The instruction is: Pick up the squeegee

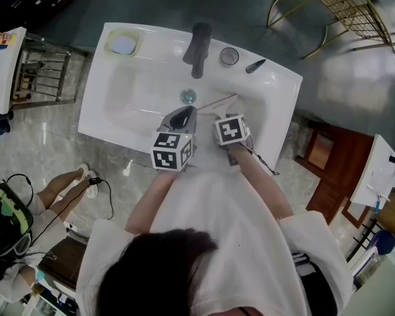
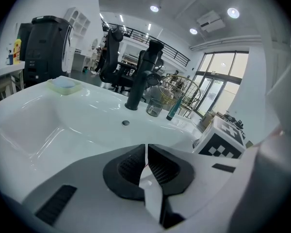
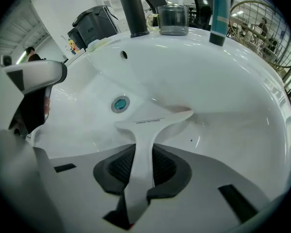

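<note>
Both forearms reach up from the lower middle of the head view over the near rim of the white sink (image 1: 112, 114). The left gripper (image 1: 183, 114) slants gently down over the basin, its fingers pressed together with nothing between them. Just to its right in the frame, the right gripper (image 1: 219, 117) points steeply down. Its fingers are narrowed onto the handle of the white squeegee (image 3: 152, 124), which runs up between the pads. The blade end seems to rest on the basin's inner slope, near the teal drain (image 3: 120, 103). In the right gripper view the left gripper's white body stands at the left edge, apart from the squeegee.

The sink stands on a grey marbled floor (image 1: 33, 143). Along its far rim, at the top of the frame, are a pale soap dish (image 1: 123, 43), a black faucet (image 1: 197, 45), a glass tumbler (image 1: 229, 56) and a dark teal tube (image 1: 255, 65). A gold wire chair (image 1: 347, 5) is at upper right and a brown wooden cabinet (image 1: 329, 170) at right.
</note>
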`<state>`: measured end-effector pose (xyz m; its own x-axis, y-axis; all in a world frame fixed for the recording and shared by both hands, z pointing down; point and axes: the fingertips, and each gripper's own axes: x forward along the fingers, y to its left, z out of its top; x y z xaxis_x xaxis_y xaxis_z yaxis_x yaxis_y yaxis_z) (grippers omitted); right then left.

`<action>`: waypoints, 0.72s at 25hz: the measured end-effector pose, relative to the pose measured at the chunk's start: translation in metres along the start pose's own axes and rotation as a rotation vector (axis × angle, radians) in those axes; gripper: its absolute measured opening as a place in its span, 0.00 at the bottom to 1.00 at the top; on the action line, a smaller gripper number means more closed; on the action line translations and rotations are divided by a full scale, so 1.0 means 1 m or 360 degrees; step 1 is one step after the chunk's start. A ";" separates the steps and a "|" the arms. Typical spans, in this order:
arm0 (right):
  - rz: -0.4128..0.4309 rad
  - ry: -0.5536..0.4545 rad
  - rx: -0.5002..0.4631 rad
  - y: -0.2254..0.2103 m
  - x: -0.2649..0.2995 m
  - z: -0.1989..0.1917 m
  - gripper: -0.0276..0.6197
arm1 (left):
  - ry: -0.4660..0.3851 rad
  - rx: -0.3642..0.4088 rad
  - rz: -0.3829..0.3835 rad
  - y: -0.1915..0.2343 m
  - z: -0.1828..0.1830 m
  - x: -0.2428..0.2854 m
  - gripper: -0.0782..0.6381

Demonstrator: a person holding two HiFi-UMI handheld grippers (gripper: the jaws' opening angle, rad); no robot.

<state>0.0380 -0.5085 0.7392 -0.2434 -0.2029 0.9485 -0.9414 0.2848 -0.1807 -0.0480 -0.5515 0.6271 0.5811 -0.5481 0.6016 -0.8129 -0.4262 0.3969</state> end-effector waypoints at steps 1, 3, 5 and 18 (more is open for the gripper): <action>-0.0001 -0.0014 -0.0006 -0.001 0.000 0.002 0.17 | -0.0003 0.0001 0.0001 0.000 0.000 -0.001 0.16; 0.0055 -0.0011 0.0031 0.006 0.000 -0.001 0.16 | -0.0011 0.0001 0.0003 -0.001 0.000 -0.002 0.16; 0.0143 0.0012 0.0105 0.017 -0.001 -0.006 0.16 | -0.0015 0.0003 0.0005 -0.002 0.000 -0.003 0.16; -0.0010 -0.0189 0.0000 -0.002 -0.027 0.006 0.15 | -0.0071 0.0010 0.0026 -0.012 -0.001 -0.015 0.16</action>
<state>0.0448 -0.5090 0.7127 -0.2636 -0.3142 0.9120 -0.9430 0.2831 -0.1750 -0.0467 -0.5377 0.6139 0.5688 -0.5865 0.5767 -0.8223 -0.4212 0.3828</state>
